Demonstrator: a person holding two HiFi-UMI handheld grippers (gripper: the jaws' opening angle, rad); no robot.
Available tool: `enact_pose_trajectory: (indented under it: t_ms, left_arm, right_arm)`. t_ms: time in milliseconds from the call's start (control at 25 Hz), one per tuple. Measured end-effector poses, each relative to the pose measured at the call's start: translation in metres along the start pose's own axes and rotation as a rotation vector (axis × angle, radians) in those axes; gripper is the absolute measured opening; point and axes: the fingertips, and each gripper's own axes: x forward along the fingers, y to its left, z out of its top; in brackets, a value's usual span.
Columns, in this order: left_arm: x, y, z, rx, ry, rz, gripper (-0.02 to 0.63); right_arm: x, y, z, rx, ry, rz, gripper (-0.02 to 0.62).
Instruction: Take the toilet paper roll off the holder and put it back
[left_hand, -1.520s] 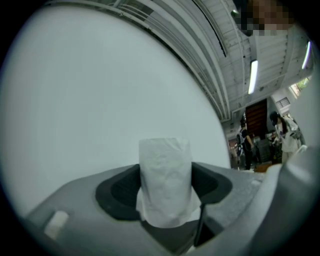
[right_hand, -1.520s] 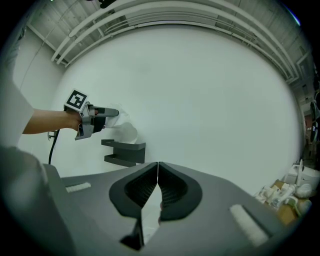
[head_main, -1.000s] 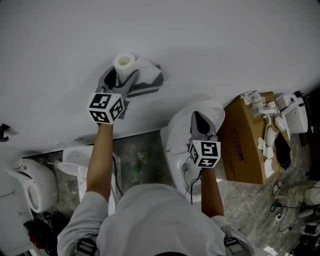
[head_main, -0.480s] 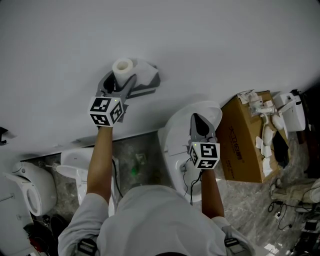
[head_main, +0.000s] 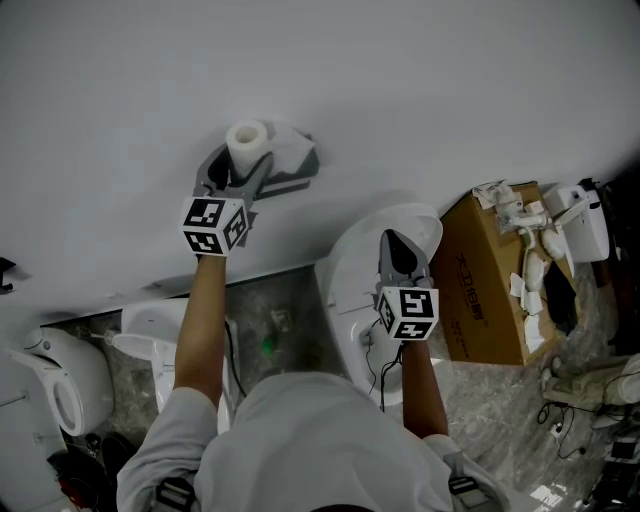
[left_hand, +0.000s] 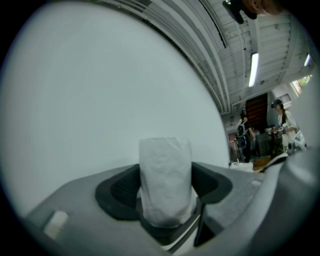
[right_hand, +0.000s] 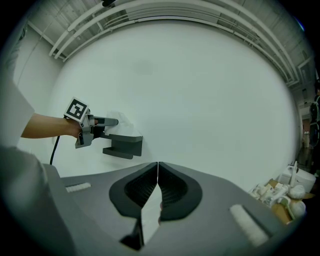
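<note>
Toilet roll (head_main: 247, 136) pinched upright between the jaws of the left gripper (head_main: 238, 165), close to the white wall (head_main: 420, 90) at the left end of the grey holder (head_main: 295, 170). In the left gripper view both pads press on its sides, with bare wall behind and no part of the holder in sight.

Seen from the right gripper view, the roll sits near the holder's top left end. Whether it touches the bracket cannot be told.

The task looks to be near its midpoint. The roll appears to be off the holder and in hand, with the return left to do. These pictures alone do not settle whether it is coming off or going back on.

The right gripper (head_main: 395, 240) hangs well apart to the right, jaws pressed together on nothing, pointing toward the wall over a white toilet (head_main: 350, 285).

A cardboard box (head_main: 487, 300) heaped with white fittings stands on the stone floor (head_main: 290, 310) to the right. More white fixtures (head_main: 60, 375) sit at the left, and people (left_hand: 281, 117) stand in the far background.

Nothing lies between roll and holder. By the look of it, the holder's own edge is all the roll must clear.
</note>
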Motion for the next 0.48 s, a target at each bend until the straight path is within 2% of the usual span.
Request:
enact_pose_trajectory:
  t_ms: [480]
  left_arm:
    - [-0.0074,0.0000,0.0041,0.015,0.010,-0.009,0.360]
  right_arm:
    - [-0.0015,0.0069,0.0042,0.001,-0.009,-0.001,0.005]
